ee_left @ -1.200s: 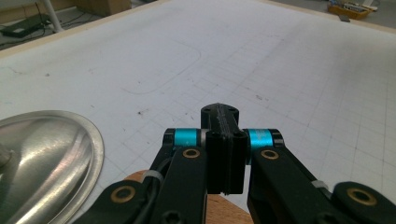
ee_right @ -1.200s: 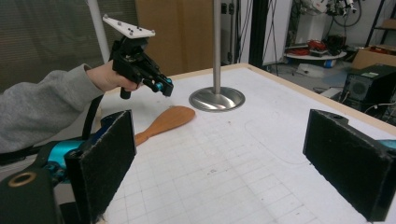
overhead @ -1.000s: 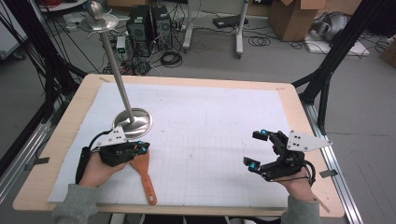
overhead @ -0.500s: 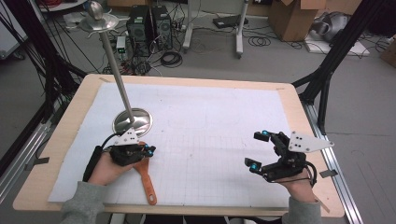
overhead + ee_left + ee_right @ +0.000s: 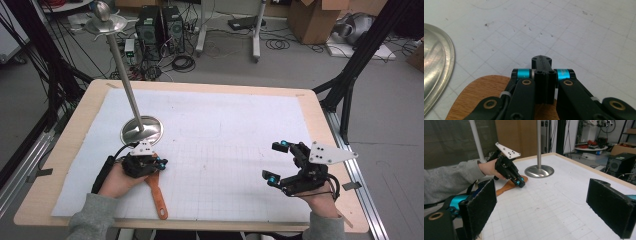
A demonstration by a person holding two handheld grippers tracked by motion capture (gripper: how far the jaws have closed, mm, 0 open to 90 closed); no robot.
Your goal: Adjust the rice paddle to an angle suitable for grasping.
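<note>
**Under the left gripper: the spatula**

At the tabletop's [image 5: 210,100] near left, the left gripper [image 5: 159,165] hangs over the wooden spatula [image 5: 156,196], jaws pressed together with nothing between them. The spatula's blade lies directly beneath; its handle runs back toward the person. Just beyond stands the steel stand [image 5: 142,131]. The right gripper [image 5: 278,161], jaws wide apart, waits well off.

No legible text or labels.

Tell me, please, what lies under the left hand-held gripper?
The wide end of a wooden spatula lies flat on the white mat beneath the shut left hand-held gripper. The blade's middle is covered by it.
</note>
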